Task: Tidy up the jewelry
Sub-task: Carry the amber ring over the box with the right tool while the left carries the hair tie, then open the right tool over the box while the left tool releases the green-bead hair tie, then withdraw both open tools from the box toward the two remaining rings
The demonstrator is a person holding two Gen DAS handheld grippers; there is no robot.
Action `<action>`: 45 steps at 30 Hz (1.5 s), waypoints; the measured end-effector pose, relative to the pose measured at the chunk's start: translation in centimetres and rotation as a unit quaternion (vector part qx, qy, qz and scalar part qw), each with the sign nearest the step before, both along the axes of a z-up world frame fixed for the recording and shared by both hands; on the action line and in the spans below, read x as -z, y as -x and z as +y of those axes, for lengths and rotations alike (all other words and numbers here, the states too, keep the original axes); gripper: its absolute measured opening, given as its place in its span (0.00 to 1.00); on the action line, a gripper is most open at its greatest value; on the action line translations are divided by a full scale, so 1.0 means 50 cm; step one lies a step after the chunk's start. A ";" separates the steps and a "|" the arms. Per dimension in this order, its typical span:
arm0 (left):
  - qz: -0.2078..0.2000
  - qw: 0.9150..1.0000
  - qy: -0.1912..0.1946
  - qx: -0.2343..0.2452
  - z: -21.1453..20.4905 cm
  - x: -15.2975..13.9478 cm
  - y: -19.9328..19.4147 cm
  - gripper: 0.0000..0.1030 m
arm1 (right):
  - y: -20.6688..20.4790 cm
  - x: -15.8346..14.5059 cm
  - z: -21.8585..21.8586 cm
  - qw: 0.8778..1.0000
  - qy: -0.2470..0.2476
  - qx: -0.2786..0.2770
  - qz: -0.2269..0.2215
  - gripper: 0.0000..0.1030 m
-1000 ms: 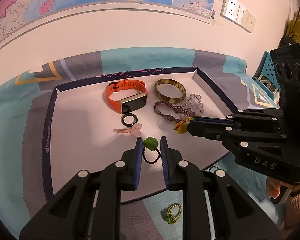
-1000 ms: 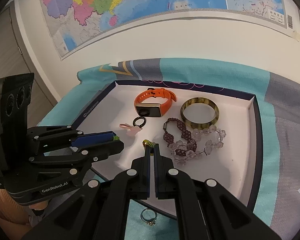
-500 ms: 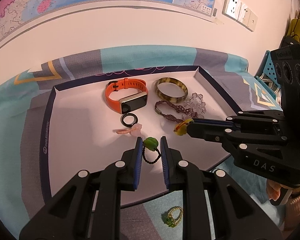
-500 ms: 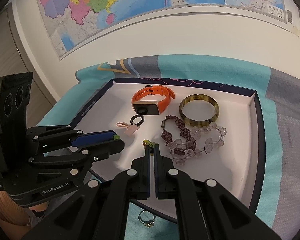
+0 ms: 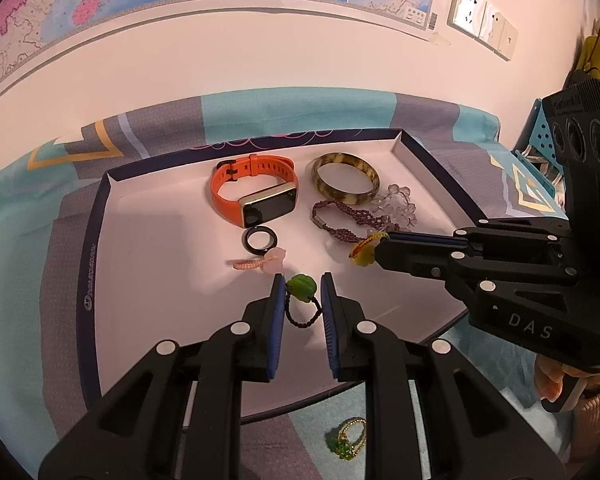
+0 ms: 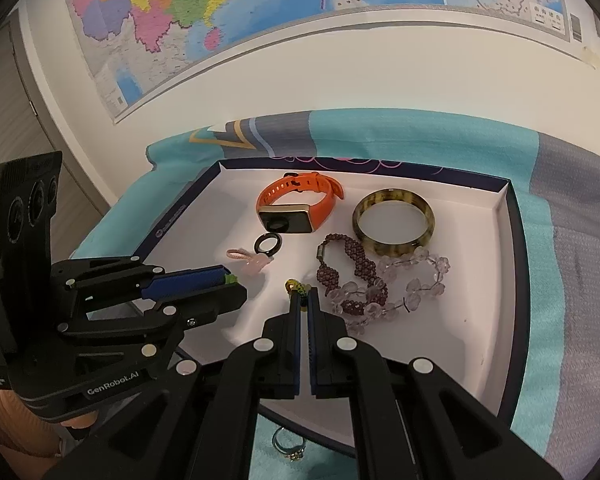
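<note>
Left wrist view: left tool [image 5: 303,294] clenched on a dark bead loop with green bead [image 5: 300,286], above the near part of a white tray [image 5: 148,280]. Right tool [image 6: 304,300] clenched on a small yellow-green piece [image 6: 297,286]. Tray contents, far half: orange watch band [image 5: 252,190], mottled bangle [image 5: 346,178], purple beaded bracelet [image 6: 340,272], clear crystal bracelet [image 6: 416,280], black ring [image 5: 259,239], pink charm [image 5: 260,262]. Left half of the tray lies bare up to its navy rim. Outside the near edge, on patterned cloth [image 5: 16,216]: gold ring with green stone [image 5: 350,438].

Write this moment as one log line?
left gripper: shut on green bead ring | right gripper: shut on yellow ring | both over tray
</note>
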State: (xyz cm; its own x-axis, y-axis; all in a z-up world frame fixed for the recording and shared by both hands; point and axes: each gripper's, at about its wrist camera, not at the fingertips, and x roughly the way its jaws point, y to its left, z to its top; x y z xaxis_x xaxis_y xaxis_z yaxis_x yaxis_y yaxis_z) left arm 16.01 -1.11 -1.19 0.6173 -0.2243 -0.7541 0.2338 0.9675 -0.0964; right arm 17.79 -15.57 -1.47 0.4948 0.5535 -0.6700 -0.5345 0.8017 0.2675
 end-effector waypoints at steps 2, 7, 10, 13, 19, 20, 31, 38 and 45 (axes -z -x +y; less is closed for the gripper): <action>0.001 1.000 0.000 0.001 -0.001 0.001 -0.003 0.18 | -0.004 0.002 0.001 1.000 0.001 0.002 0.002 0.02; 0.011 1.000 -0.001 0.001 -0.002 0.011 -0.013 0.18 | -0.015 0.007 0.003 1.000 0.002 0.009 0.008 0.04; 0.016 1.000 0.002 0.002 -0.002 0.017 -0.019 0.19 | -0.015 0.010 0.003 1.000 0.002 0.011 0.008 0.04; 0.019 1.000 0.001 0.001 -0.001 0.022 -0.020 0.24 | -0.015 0.011 -0.002 1.000 0.000 0.019 0.008 0.05; -0.007 1.000 0.017 -0.009 0.016 -0.004 -0.002 0.36 | -0.002 -0.001 -0.022 1.000 -0.013 0.028 -0.001 0.16; -0.013 1.000 0.017 -0.011 0.019 -0.012 0.004 0.39 | 0.002 -0.005 -0.026 0.999 -0.016 0.029 -0.004 0.18; -0.065 0.998 0.004 0.007 0.039 -0.061 0.125 0.47 | 0.098 -0.024 -0.061 0.999 -0.027 -0.005 -0.024 0.33; -0.051 0.998 -0.003 0.030 0.036 -0.028 0.198 0.48 | 0.157 0.009 -0.069 1.000 0.011 -0.015 -0.018 0.43; -0.023 0.999 -0.009 0.043 0.010 0.015 0.210 0.48 | 0.167 0.049 -0.055 0.999 0.051 0.004 -0.011 0.44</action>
